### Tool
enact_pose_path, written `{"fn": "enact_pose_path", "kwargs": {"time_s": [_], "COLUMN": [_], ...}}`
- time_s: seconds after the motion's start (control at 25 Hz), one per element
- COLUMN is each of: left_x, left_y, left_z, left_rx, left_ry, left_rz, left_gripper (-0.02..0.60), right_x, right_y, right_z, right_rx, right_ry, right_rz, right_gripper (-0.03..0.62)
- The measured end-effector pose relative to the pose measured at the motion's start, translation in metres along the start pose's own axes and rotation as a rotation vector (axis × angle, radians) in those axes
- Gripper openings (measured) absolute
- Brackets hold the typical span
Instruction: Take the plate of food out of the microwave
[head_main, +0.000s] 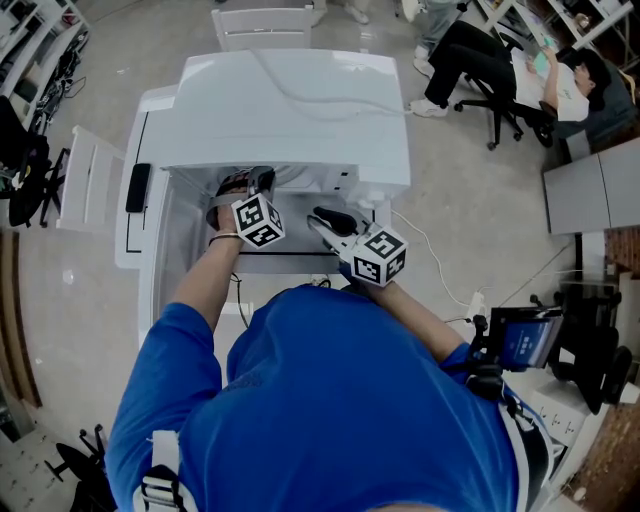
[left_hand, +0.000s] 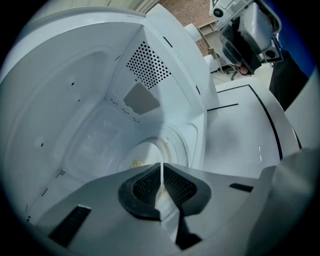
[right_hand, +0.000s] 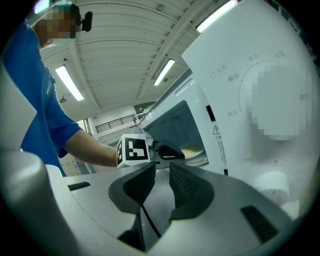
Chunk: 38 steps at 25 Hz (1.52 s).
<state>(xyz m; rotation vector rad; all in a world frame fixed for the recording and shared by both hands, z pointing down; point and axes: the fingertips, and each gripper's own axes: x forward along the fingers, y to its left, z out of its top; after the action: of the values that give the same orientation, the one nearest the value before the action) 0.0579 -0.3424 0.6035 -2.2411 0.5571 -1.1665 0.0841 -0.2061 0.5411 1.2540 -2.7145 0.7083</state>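
Observation:
A white microwave (head_main: 290, 110) stands with its door (head_main: 140, 200) swung open to the left. Inside lies a white plate (left_hand: 150, 152) with pale yellow food (left_hand: 136, 162) on it. My left gripper (head_main: 245, 185) reaches into the cavity, and its pads (left_hand: 161, 172) are shut on the plate's near rim, which shows as a thin white edge between them. My right gripper (head_main: 322, 216) hangs just outside the opening, to the right, its jaws (right_hand: 161, 172) apart with nothing between them. From there I see the left gripper (right_hand: 172, 152) and the plate (right_hand: 192, 151) beyond it.
The microwave's control panel (right_hand: 235, 115) rises close on the right gripper's right. A white power cable (head_main: 440, 270) runs over the floor at the right. Seated people on office chairs (head_main: 500, 70) are at the back right, and black equipment (head_main: 590, 340) stands on the right.

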Motion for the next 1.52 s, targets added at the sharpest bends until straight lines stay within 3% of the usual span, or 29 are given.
{"fn": "enact_pose_path", "kwargs": {"time_s": [0.64,1.52], "left_x": [0.002,-0.028], "left_y": [0.001,-0.025], "left_z": [-0.007,-0.004], "left_rx": [0.008,-0.013], "left_ry": [0.036,0.005], "left_rz": [0.016,-0.017], "left_gripper": [0.034,0.034], "right_x": [-0.007,0.000], "right_y": [-0.002,-0.002], "right_z": [-0.002,-0.014], "right_rx": [0.014,0.063], "right_ry": [-0.009,0.001], "right_rz": [-0.008,0.014], "right_gripper": [0.078,0.078]}}
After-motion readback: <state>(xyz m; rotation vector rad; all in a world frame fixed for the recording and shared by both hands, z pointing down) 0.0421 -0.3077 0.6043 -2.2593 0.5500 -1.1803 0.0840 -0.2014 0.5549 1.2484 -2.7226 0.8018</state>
